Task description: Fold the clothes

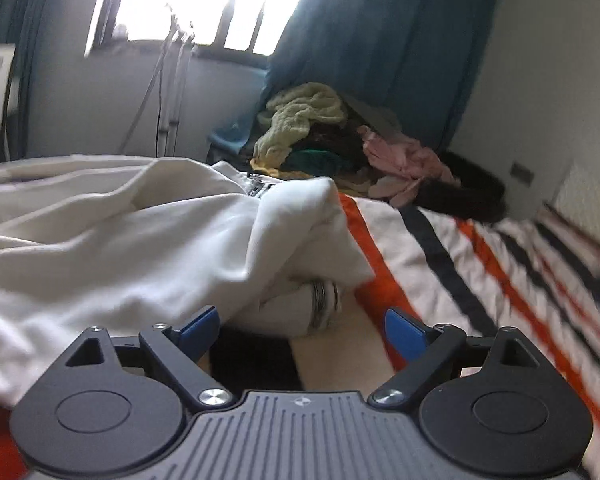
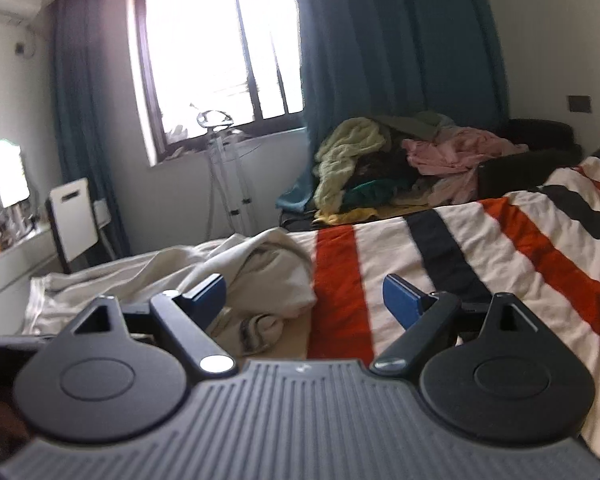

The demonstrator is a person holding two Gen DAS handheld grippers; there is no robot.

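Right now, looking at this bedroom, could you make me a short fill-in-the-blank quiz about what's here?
1. The crumpled cream-white garment lies on a bedspread striped orange, white and ____.
2. Both the left gripper and the right gripper have their blue fingers ____.
3. The curtains beside the window are ____.

Missing words: black; open; blue

I am working in a bedroom at home. A bed (image 2: 500, 248) with a striped cover fills the foreground, and a heap of loose clothes (image 2: 412, 160) sits at its far end. Behind it a window (image 2: 216, 52) has blue curtains (image 2: 400, 40). An air conditioner (image 2: 8, 8) hangs on the wall.
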